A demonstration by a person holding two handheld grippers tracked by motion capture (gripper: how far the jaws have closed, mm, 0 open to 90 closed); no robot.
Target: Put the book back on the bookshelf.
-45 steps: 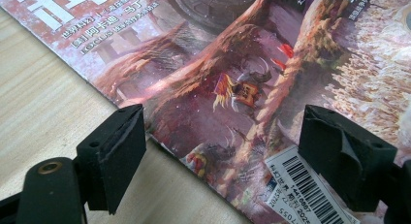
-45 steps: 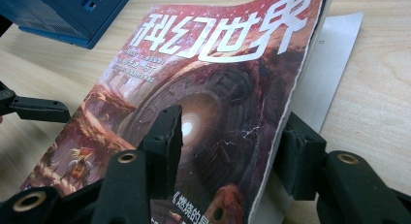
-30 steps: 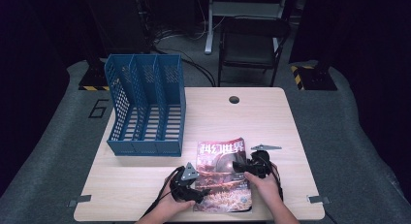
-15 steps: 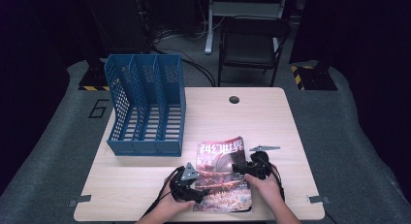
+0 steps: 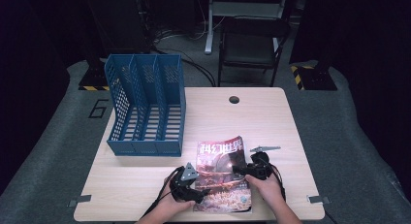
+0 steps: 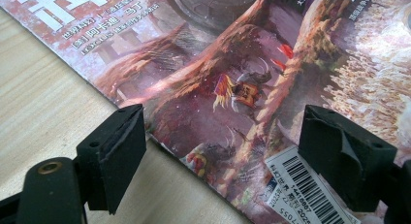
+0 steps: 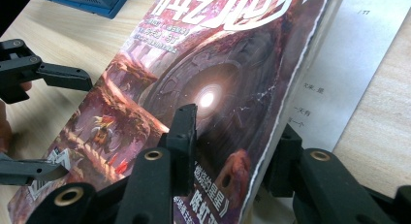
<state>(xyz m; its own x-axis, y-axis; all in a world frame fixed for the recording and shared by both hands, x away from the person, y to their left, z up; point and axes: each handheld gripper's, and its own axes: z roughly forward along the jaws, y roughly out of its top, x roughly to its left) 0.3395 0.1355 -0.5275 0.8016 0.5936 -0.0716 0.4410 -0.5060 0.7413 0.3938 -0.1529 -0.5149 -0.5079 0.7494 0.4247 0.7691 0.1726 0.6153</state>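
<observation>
Magazine (image 5: 224, 173) edge lifted, barcode label showing.

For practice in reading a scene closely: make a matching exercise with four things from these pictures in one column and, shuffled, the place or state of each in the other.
Things:
1. magazine
2. blue file rack
3. left gripper
4. right gripper

Places or states:
A. empty, at the table's far left
B. fingers have just been closing, astride the lifted edge of the front pages
C. lies at the table's near edge
D. open, fingers over the barcode corner

Pairs: 1-C, 2-A, 3-D, 4-B
</observation>
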